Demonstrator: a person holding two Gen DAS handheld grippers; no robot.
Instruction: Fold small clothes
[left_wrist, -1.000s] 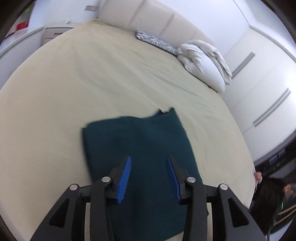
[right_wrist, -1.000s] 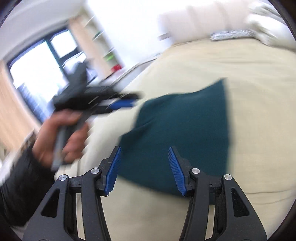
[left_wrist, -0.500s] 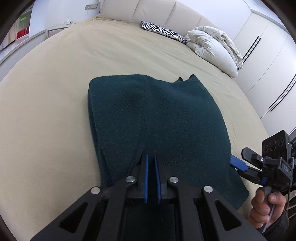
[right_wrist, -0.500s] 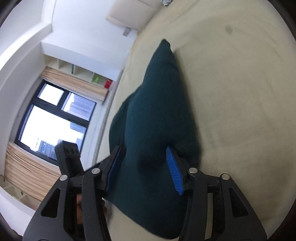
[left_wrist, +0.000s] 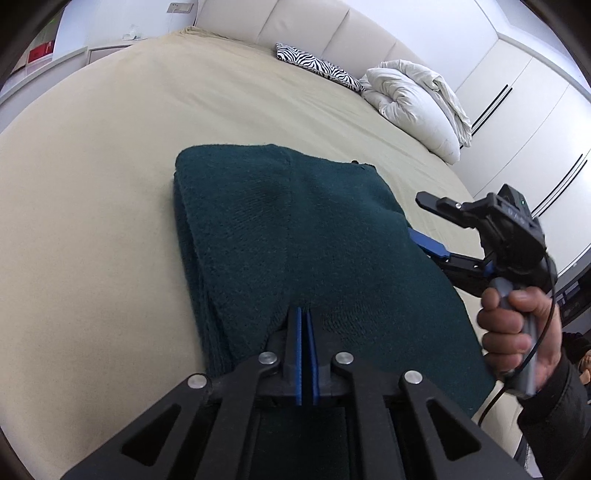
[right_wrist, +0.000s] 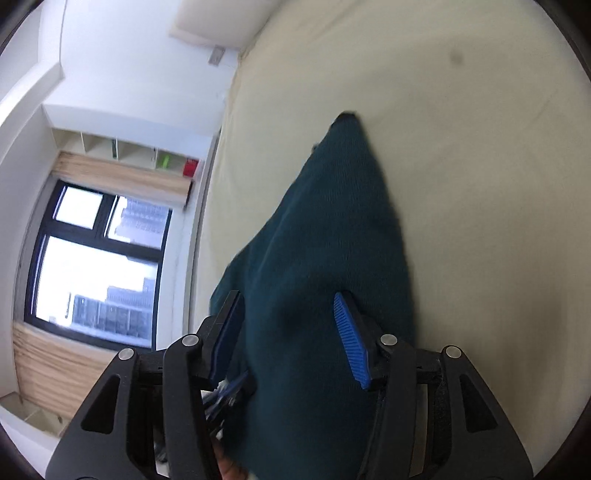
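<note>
Left wrist view: left gripper (left_wrist: 303, 325) pinches the dark green garment's (left_wrist: 295, 236) near edge; right gripper (right_wrist: 291, 332) stands open, garment between its unpressed pads (right_wrist: 351, 343).

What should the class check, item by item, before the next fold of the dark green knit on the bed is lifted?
1. Left gripper pinched on the near edge of the green knit: ok, pads nearly together with a fabric ridge between them.
2. Right gripper gripping the knit: not ok, its jaws straddle the side edge with a gap at each pad.
3. Knit lying flat on the bed: ok.
4. Fold path clear: ok, the zebra cushion and white duvet sit far off.
5. All layers caught by the left gripper: cannot tell.
</note>
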